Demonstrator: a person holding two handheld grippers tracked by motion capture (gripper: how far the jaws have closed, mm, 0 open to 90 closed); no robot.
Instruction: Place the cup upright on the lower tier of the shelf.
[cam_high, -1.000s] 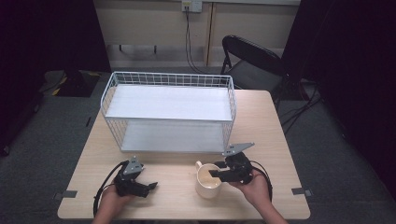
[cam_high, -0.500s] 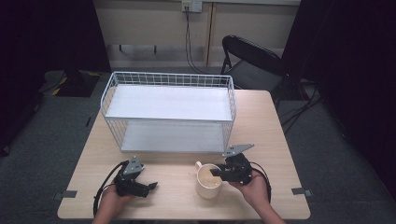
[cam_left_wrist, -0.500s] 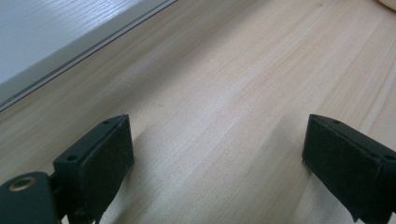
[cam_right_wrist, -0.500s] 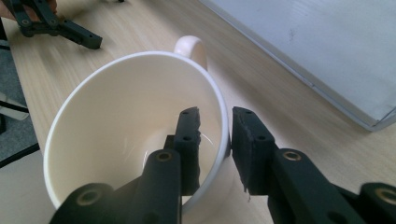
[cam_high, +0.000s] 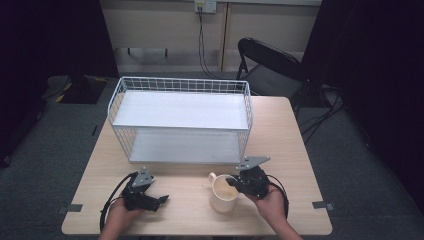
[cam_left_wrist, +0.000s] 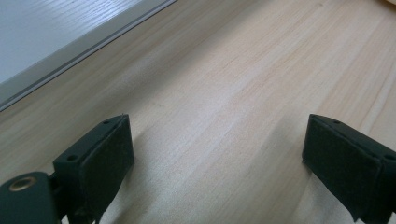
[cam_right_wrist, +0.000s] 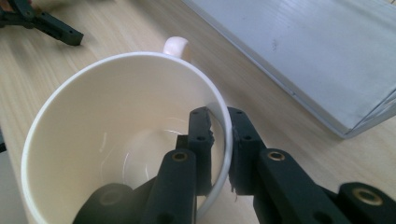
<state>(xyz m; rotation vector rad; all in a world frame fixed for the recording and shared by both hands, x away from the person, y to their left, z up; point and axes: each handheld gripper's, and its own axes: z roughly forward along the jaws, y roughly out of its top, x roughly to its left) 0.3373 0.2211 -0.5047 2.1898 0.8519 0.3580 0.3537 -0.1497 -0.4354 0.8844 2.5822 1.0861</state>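
Cream mug (cam_high: 223, 193) stands upright on my side of the light wooden table (cam_high: 295, 145), in front of the white wire rack (cam_high: 181, 120) and a little right of its middle, handle (cam_high: 213, 176) pointing toward the rack. My right gripper (cam_high: 233, 182) has its jaws pinched on the mug's rim, and they have just been closing with the wall between them: in the right gripper view one black jaw sits inside the mug (cam_right_wrist: 126, 135) and the other outside, both pads pressed flat against the thin cream wall at the near right edge of the rim. That same view shows the glossy inside of the mug, its handle (cam_right_wrist: 176, 46) at the far side, the rack's white bottom shelf (cam_right_wrist: 322, 60) beyond it, and my other tool's black fingers (cam_right_wrist: 44, 24) lying on the wood at the top left. My right hand (cam_high: 270, 202) wraps the gripper body from the table's near edge. My left gripper (cam_high: 161, 199) rests on the tabletop well to the left of the mug, held by my left hand (cam_high: 120, 217), its cable looping beside it. In the left gripper view its two black jaws stand spread wide apart with bare wood grain between them, and the rack's shelf edge (cam_left_wrist: 70, 51) runs across the upper left
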